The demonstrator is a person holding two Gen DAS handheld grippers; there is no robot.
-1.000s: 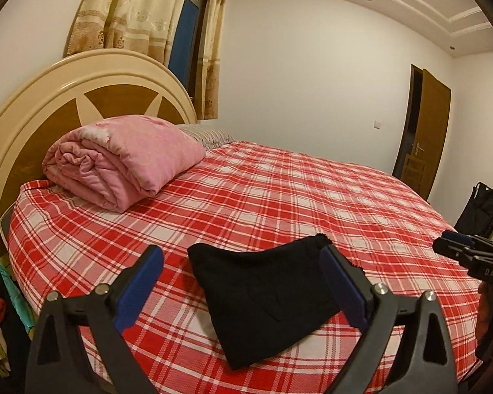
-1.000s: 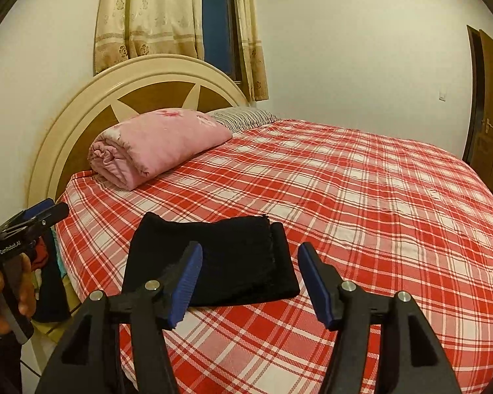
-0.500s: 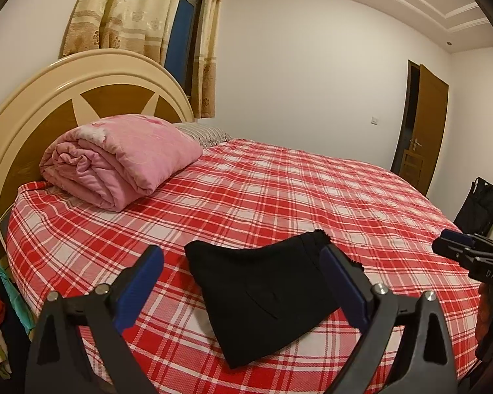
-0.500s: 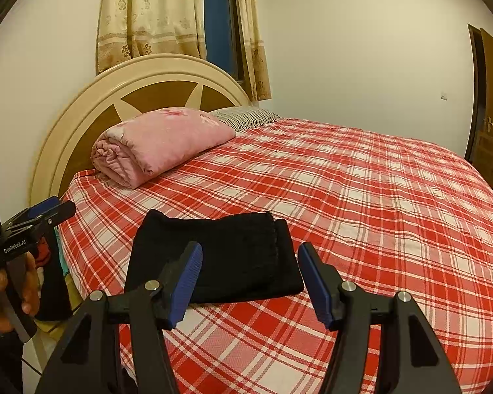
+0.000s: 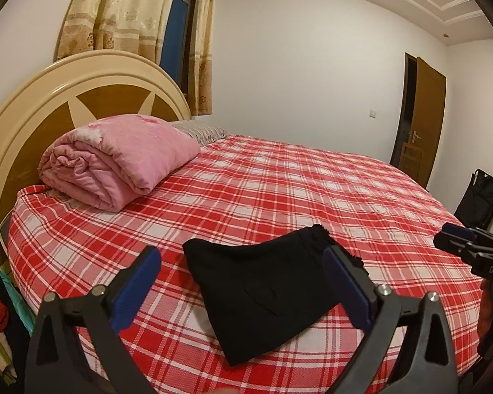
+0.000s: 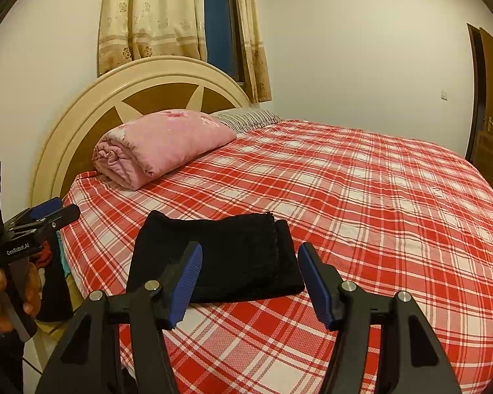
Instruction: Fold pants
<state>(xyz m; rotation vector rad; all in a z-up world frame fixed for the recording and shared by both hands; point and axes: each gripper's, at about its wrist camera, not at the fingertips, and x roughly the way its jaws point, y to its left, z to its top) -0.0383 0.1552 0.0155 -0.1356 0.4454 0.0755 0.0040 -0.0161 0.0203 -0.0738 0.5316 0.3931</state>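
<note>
Currently the folded black pants (image 5: 263, 298) lie flat on the red plaid bedsheet (image 5: 279, 197) near the bed's front edge, just ahead of both tools, not touched. L gripper (image 5: 243, 282): jaws wide, nothing held. R gripper (image 6: 249, 282): jaws wide, nothing held. Pants' long axis runs approx. parallel to the front edge; frayed end points to the R. L view only: black bag (image 5: 478, 200) by the wall. R view only: hand (image 6: 3, 298) holding the L tool. Pink quilt (image 6: 161, 144) rests by the headboard (image 6: 148, 88), well apart.
</note>
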